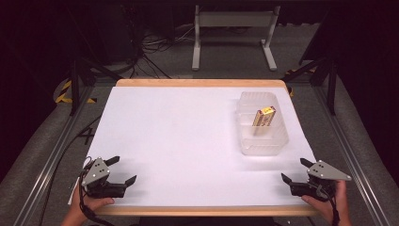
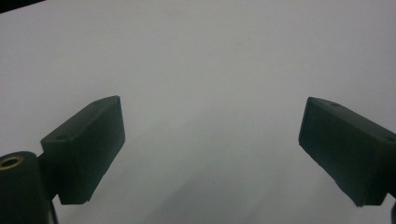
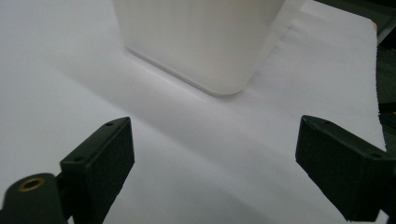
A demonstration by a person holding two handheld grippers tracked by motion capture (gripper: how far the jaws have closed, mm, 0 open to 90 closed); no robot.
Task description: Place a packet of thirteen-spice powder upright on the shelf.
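A yellow packet (image 1: 264, 117) is standing in the translucent plastic tub (image 1: 277, 136) near the white table's (image 1: 179, 136) right edge. Both the left gripper (image 1: 124, 170) and right gripper (image 1: 295, 171) are resting wide-jawed, empty, at the near edge.

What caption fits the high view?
Both grippers, left and right, rest open at the table's near edge; a yellow packet stands in the clear container.
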